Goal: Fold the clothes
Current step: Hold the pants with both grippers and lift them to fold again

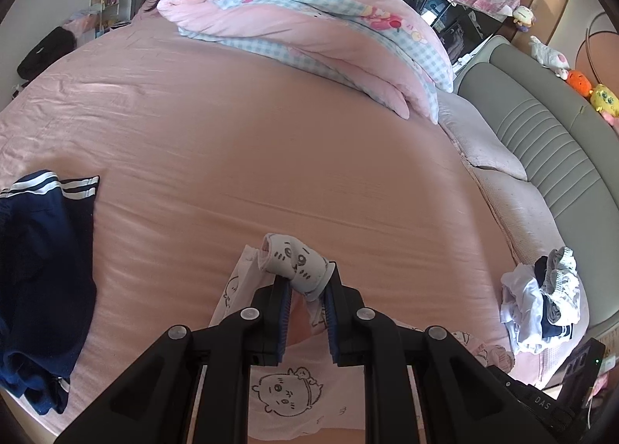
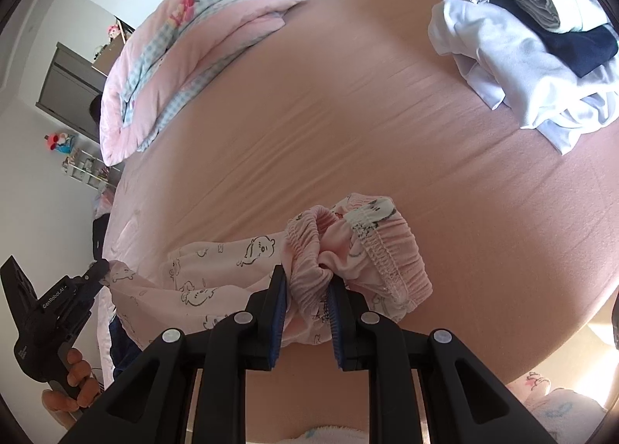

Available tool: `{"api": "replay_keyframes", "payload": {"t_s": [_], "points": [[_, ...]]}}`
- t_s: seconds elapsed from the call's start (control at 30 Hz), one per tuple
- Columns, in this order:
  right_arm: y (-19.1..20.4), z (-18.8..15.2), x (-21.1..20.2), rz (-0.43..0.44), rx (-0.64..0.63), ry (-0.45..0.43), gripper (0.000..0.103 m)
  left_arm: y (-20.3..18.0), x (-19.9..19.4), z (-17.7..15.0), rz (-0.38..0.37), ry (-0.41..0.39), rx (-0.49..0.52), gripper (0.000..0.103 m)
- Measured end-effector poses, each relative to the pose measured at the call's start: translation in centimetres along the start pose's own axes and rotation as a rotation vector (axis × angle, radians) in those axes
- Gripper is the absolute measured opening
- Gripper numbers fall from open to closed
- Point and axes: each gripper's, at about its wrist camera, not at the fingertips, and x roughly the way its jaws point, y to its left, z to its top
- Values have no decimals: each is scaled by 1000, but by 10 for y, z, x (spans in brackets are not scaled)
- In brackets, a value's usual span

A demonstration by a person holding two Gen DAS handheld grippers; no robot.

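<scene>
Right gripper (image 2: 307,295): jaws drawn in on the gathered elastic waistband of the pale pink cotton pyjama trousers with line-drawn cartoon print (image 2: 216,281), at lower centre of the right wrist frame. Left gripper (image 1: 305,287): jaws clamped on the rolled grey printed cuff at lower centre of its own frame. The trousers hang stretched between the two grips, just above the pink bed sheet (image 2: 329,126). In the right wrist view the long axis runs from the waistband leftward to the left gripper at lower left. Each end is already held, so neither arm is nearer.

Folded white and navy clothes (image 2: 534,37) lie upper right, well apart.
</scene>
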Motion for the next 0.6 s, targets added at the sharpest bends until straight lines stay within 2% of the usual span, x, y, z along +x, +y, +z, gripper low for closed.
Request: {"api": "replay_keyframes", "payload": {"t_s": [0.17,0.3,0.4,0.47,0.6], "points": [[-1,13,9,-24,14,11,18,6,13,10,-16,27,-39,14],[-5,20,18,-35,28,24,18,2,17,20,-11,11,-26,14],[-11,23,22,-19,51,29,19,0,23,23,-12,14,-20,14],[-14,25,23,3,54,31,20,1,29,24,13,14,-19,14],[-19,27,25,47,57,36,27,5,45,28,34,31,-34,14]]}}
